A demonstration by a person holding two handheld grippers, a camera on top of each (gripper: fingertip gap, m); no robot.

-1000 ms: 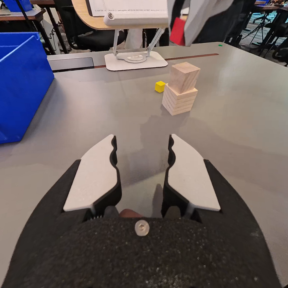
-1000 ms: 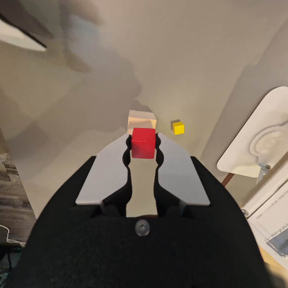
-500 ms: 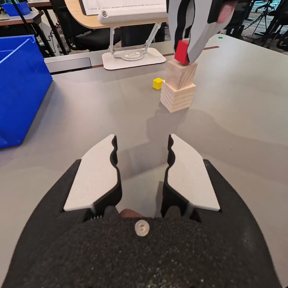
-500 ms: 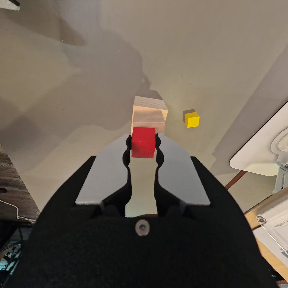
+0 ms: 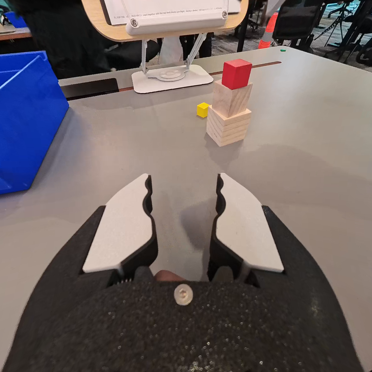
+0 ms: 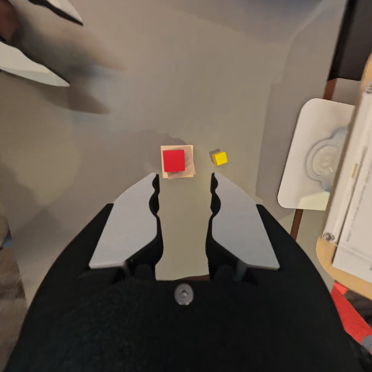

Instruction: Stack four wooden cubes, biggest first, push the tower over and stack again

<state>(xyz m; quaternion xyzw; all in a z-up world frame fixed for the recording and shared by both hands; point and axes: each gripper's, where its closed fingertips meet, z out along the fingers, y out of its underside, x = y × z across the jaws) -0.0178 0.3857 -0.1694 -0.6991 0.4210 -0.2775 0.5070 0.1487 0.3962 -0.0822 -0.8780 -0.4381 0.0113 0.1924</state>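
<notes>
A tower stands on the grey table (image 5: 120,145): a large layered wooden cube (image 5: 228,126) at the bottom, a plain wooden cube (image 5: 231,100) turned on it, and a red cube (image 5: 236,73) on top. A small yellow cube (image 5: 202,109) lies on the table just left of the tower. My left gripper (image 5: 183,177) is open and empty, low over the table, well short of the tower. My right gripper (image 6: 184,175) is open and empty, high above, looking straight down on the red cube (image 6: 173,160) and the yellow cube (image 6: 220,158).
A blue bin (image 5: 26,112) stands at the table's left. A white stand base (image 5: 171,79) holding a wooden board with a sheet (image 5: 165,18) sits at the back, also at the right in the right wrist view (image 6: 314,153). Chairs stand beyond the table's far edge.
My right gripper set the red cube on the plain wooden cube, opened, and rose away above the tower. My left gripper stayed open and almost still.
</notes>
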